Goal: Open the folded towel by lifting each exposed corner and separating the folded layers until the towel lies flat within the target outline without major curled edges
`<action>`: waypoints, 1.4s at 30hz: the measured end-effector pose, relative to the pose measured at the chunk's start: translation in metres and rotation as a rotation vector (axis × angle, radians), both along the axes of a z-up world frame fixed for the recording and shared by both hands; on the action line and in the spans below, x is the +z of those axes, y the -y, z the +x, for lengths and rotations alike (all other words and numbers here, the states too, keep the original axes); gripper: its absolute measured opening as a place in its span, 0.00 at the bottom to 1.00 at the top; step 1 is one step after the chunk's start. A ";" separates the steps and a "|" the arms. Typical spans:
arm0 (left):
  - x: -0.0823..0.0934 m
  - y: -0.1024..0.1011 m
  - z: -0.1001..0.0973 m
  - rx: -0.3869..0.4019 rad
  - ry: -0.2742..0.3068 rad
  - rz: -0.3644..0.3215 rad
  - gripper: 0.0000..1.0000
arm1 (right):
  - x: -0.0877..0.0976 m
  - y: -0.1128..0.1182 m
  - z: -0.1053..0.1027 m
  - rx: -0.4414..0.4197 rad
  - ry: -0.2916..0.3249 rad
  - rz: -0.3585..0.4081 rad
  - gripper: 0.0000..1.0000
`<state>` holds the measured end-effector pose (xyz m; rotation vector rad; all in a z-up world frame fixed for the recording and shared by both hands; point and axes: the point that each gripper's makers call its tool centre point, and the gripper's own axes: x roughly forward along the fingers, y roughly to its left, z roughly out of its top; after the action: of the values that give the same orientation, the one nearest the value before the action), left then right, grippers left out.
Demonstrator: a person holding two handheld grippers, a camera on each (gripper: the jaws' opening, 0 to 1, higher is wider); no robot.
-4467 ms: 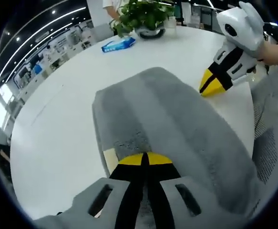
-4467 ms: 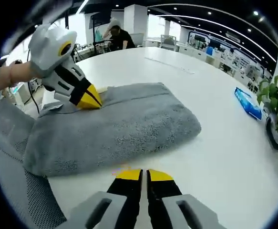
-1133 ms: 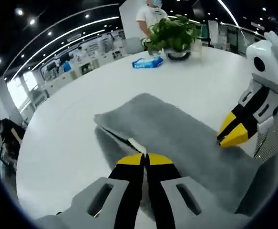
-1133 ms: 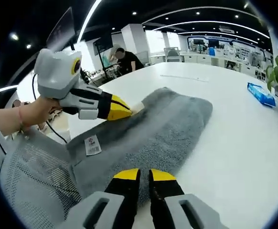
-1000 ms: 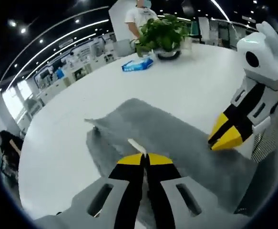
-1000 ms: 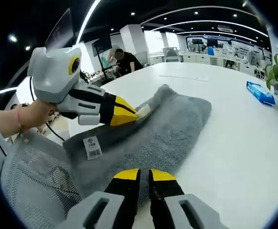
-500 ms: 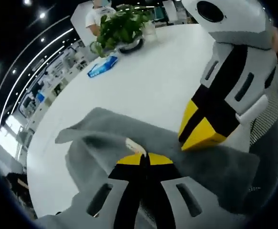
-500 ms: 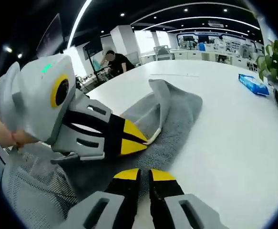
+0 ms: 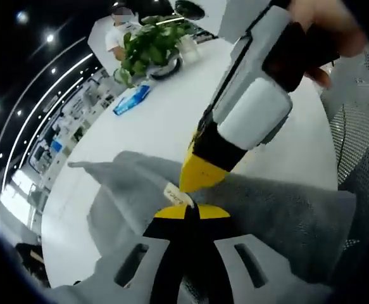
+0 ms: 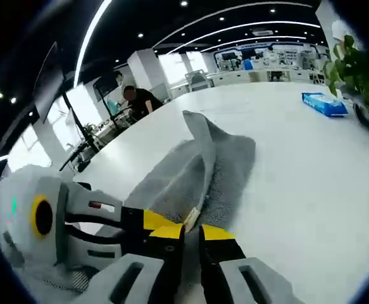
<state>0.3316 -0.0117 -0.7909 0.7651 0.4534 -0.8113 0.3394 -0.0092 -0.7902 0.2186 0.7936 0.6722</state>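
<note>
White table (image 10: 311, 171), gray towel (image 10: 228, 166) lengthwise away, left tongs (image 9: 190, 212) clamping its edge

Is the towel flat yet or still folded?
Still partly folded. The grey towel has one layer lifted, its corner peaking up, and the left gripper is shut on its edge by the label.

Both hand-held grippers look alike: grey slotted shells, black jaws, yellow tips. The left hand-held gripper (image 9: 191, 212) and the right hand-held gripper (image 10: 192, 232) each have a rounded white-grey body; the left's carries a yellow ring.
</note>
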 end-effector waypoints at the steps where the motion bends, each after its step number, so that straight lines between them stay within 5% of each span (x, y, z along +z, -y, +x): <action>1: 0.000 0.000 0.000 -0.003 0.006 0.004 0.02 | -0.002 0.000 0.002 -0.005 0.002 -0.004 0.05; 10: 0.003 -0.001 -0.001 -0.051 0.052 0.024 0.03 | -0.006 -0.001 0.007 -0.029 -0.017 0.020 0.00; 12: 0.005 0.000 -0.003 -0.042 0.011 -0.033 0.04 | -0.007 -0.001 0.006 -0.020 -0.002 0.015 0.00; 14: 0.012 -0.002 -0.010 -0.021 -0.131 -0.164 0.06 | -0.008 -0.001 0.007 -0.021 0.004 0.022 0.00; 16: 0.021 -0.014 -0.008 0.095 -0.226 -0.317 0.08 | -0.008 -0.001 0.007 -0.027 0.000 0.033 0.00; 20: 0.030 -0.075 0.024 0.394 -0.234 -0.480 0.15 | -0.008 -0.001 0.007 -0.023 0.012 0.033 0.00; 24: 0.014 -0.136 0.043 0.647 -0.203 -0.424 0.15 | -0.008 -0.001 0.007 -0.022 0.023 0.030 0.00; 26: 0.001 -0.149 0.037 0.719 -0.257 -0.406 0.15 | -0.008 -0.001 0.007 -0.020 0.028 0.029 0.00; 28: -0.004 -0.143 0.033 0.718 -0.313 -0.450 0.12 | -0.008 -0.001 0.007 -0.020 0.030 0.028 0.00; 35: -0.006 -0.132 0.032 0.661 -0.297 -0.413 0.03 | -0.008 -0.001 0.007 -0.022 0.029 0.034 0.00; 39: -0.006 -0.133 0.032 0.633 -0.291 -0.382 0.01 | -0.001 0.000 0.007 -0.073 -0.060 0.154 0.00; 42: -0.002 -0.134 0.033 0.613 -0.293 -0.373 0.01 | 0.000 0.009 0.011 -0.060 -0.046 0.113 0.00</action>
<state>0.3643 0.1225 -0.7926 0.1340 0.7284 -0.4066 0.3500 -0.0182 -0.7901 0.3607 0.7910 0.6581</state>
